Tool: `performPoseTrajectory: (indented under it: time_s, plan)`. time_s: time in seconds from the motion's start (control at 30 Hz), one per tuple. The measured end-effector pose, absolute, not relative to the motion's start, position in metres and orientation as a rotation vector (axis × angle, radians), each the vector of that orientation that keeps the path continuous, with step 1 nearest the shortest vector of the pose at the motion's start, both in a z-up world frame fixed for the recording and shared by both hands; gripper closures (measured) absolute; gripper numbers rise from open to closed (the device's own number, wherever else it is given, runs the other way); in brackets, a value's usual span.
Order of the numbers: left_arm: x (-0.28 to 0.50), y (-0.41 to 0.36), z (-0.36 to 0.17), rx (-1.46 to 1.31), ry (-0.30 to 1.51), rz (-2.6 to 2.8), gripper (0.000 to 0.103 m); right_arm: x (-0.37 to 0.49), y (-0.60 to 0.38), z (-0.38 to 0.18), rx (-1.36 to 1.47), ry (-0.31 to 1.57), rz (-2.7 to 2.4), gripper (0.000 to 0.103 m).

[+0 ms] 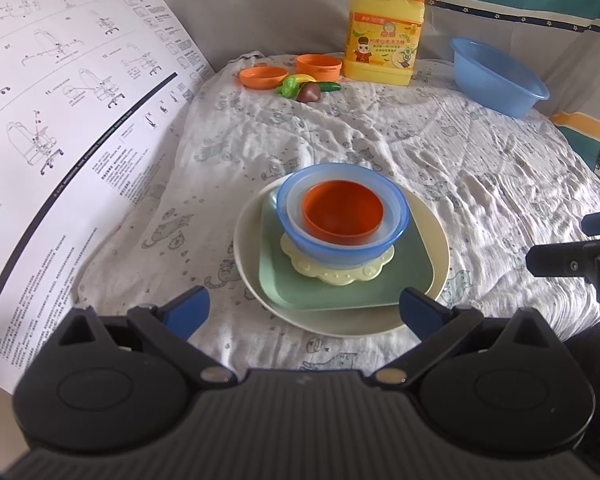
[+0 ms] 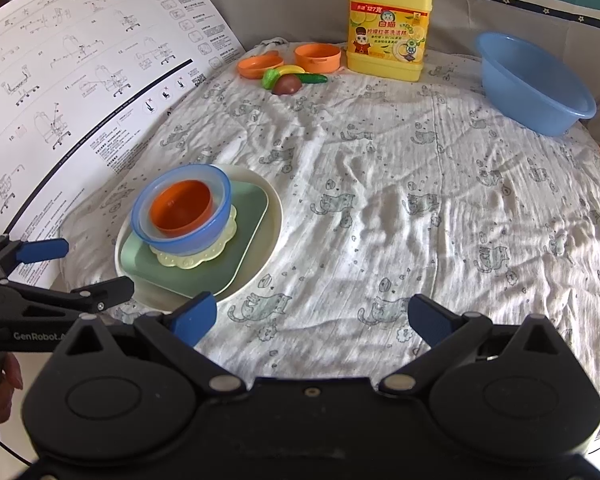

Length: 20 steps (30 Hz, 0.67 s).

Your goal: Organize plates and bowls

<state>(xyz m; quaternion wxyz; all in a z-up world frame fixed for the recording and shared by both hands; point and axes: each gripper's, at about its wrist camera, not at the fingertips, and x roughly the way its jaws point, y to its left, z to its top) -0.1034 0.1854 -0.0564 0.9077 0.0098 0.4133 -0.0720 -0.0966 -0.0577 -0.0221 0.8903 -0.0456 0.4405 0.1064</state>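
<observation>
Both your left gripper and right gripper stand open, empty. The stack sits before the left: orange bowl inside blue bowl, on the round plate. Lift from the rim, level. Beyond the stack: detergent jug, blue basin, well apart; nothing obstructs.

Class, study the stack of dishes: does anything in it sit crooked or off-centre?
Yes. The blue bowl and the scalloped yellow mat under it sit toward the far-left corner of the green square plate, not centred. Nothing is spilled or broken.

Cat-print cloth bears cream plate, basin.
</observation>
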Motion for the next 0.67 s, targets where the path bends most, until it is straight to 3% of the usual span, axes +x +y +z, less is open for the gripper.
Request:
performPoseTrajectory:
  time_s: [0.67]
  plan:
    - [-0.1070, 0.1833, -0.0562, 0.050, 0.839, -0.151, 0.000, -0.0977, -0.0571, -0.0202, -0.109, 0.901, 0.219, 0.000]
